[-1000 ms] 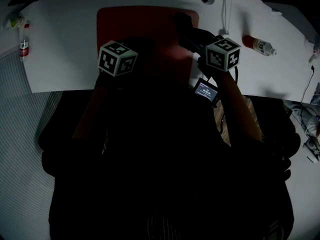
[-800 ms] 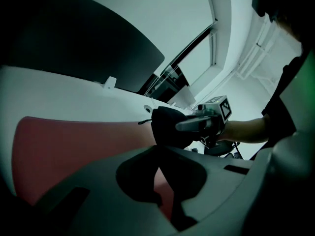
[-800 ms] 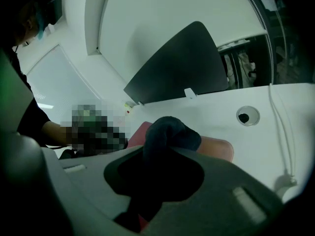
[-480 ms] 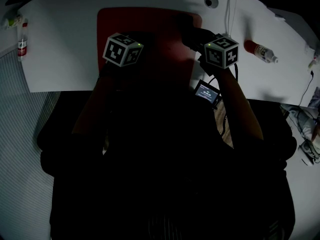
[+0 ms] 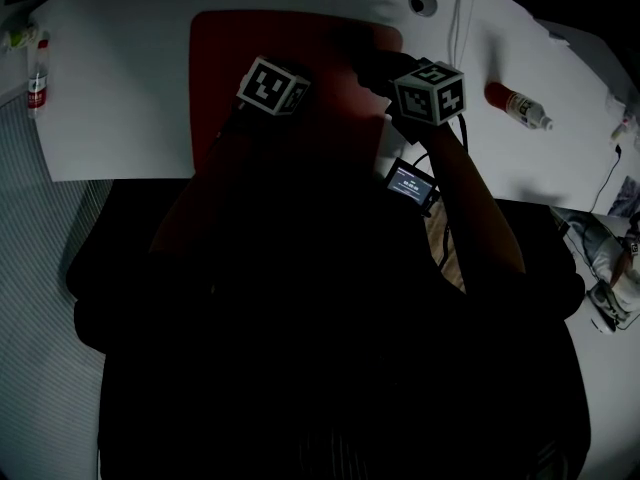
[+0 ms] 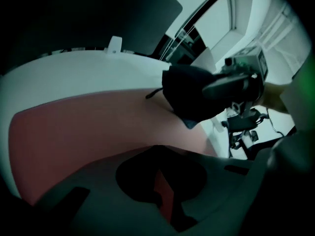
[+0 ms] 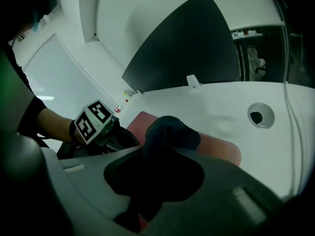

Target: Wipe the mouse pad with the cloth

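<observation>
The red mouse pad lies on the white table. A dark cloth sits bunched at the pad's right far corner, with my right gripper shut on it. In the right gripper view the cloth rises from between the jaws over the pad. My left gripper is over the pad's middle, its jaws together and nothing between them; pad red shows behind them. From the left gripper view the cloth hangs in the right gripper, just above the pad.
A bottle lies on the table to the right, and another bottle stands at the far left edge. A round cable hole and a white cable are behind the pad. A dark panel stands at the table's back.
My left gripper has moved right and farther across the pad, toward the right gripper. The right gripper with the cloth has shifted slightly left and away from me.
</observation>
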`<state>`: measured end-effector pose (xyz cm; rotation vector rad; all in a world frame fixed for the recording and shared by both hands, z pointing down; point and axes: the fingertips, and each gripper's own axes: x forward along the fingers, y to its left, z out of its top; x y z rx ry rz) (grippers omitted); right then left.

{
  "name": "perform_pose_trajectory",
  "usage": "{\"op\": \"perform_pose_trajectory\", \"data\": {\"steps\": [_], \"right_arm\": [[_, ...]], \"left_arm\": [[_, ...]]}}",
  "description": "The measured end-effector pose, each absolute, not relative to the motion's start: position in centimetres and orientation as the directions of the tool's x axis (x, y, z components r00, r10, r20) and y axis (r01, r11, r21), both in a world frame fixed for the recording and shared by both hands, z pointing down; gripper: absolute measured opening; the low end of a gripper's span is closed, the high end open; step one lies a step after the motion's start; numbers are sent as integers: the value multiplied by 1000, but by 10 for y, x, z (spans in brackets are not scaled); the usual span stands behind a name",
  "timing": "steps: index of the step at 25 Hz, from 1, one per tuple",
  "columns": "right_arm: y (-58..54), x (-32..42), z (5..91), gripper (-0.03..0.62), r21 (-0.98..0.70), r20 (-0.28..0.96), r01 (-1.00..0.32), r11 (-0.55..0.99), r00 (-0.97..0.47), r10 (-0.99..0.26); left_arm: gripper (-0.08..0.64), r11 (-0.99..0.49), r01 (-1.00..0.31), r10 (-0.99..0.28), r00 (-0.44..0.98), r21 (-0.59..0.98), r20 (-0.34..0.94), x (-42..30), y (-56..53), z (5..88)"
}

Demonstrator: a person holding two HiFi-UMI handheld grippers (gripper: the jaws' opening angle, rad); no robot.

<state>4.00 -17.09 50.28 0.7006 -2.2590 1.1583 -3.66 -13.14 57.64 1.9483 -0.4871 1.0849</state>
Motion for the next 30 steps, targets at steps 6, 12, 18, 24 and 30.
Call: {"op": "perform_pose_trajectory", "data": {"steps": [6,12,18,24,30], "right_arm": [[-172,49,506,67,-603,634,-644,470,-745,-207],[-227,62,481,67,-425,653,-698,576,-677,-339],[-172,44,563,67,-236,844,-522,819,-528,-94],[-169,45,570,66,-252,830,-563,787,-544,-122],[-135,21,570,63,-279,827,-485,829,-559,-49]], "left_arm": [[8,-587,-684,26,519,433,854,-45,-129,587],[8,-638,-663,18,495,391,869,-43,-130,585],[8,-723,-614,-2,461,318,887,-37,-132,583],[8,-712,-617,5,473,335,881,-37,-133,582],[8,-714,-615,5,474,335,880,-35,-132,583]]}}
